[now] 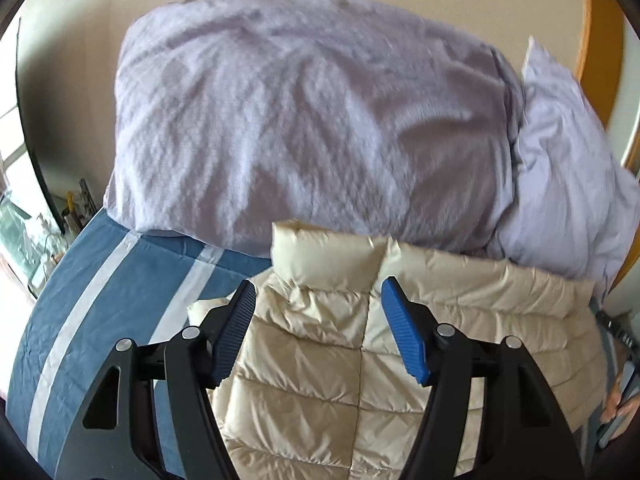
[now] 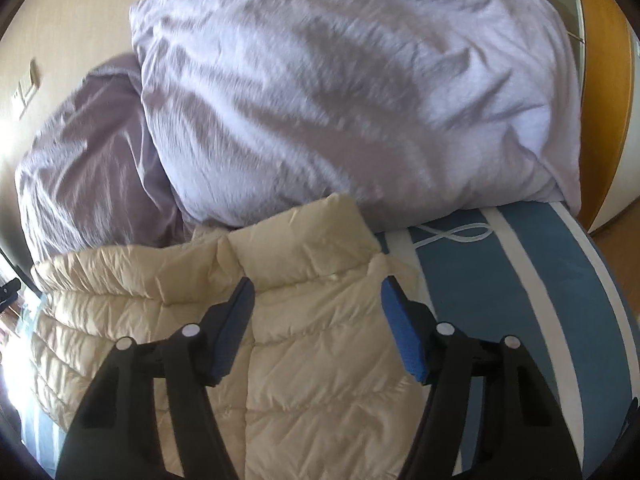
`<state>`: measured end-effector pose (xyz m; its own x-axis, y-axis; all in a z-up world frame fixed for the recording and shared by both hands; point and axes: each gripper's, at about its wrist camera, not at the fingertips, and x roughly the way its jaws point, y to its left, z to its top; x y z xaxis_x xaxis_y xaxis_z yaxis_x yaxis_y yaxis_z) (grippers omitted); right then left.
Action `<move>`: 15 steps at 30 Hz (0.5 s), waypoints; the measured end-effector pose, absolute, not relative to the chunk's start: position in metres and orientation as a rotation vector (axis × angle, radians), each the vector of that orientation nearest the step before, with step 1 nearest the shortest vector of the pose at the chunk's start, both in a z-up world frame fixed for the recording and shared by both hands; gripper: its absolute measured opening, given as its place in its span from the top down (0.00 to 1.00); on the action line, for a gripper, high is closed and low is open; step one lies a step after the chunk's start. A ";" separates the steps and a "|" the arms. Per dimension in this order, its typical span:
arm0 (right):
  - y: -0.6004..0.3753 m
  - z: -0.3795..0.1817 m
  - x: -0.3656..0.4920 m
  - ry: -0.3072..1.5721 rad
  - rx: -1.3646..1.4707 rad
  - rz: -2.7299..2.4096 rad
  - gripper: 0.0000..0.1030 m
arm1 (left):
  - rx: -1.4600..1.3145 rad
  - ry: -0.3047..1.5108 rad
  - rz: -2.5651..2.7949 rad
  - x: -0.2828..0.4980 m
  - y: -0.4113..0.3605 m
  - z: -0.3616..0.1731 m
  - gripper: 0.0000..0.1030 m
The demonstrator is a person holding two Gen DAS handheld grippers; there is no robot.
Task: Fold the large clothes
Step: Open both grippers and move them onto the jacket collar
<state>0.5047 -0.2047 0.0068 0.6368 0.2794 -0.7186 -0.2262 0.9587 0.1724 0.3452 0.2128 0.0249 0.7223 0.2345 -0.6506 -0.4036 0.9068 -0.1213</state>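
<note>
A cream quilted puffer jacket [image 1: 320, 360] lies flat on a blue bedspread with white stripes [image 1: 100, 300], its collar toward the pillows. My left gripper [image 1: 318, 292] hovers open above the jacket just below the collar, blue pads apart, nothing between them. In the right wrist view the same jacket [image 2: 312, 360] spreads left of centre. My right gripper [image 2: 318, 290] is open over the jacket's right shoulder, below the collar [image 2: 304, 248]; no cloth is pinched.
Two large lilac pillows [image 1: 300, 120] [image 2: 340, 100] are piled at the head of the bed, right behind the collar. A thin white cord [image 2: 452, 236] lies on the bedspread [image 2: 520, 280]. Wooden furniture [image 2: 608, 80] stands at right; a hand [image 1: 618, 408] shows at the far right edge.
</note>
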 end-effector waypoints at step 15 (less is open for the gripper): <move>-0.188 -0.038 0.531 0.846 -0.056 0.174 0.39 | -0.225 0.759 0.439 0.383 0.216 -0.042 0.36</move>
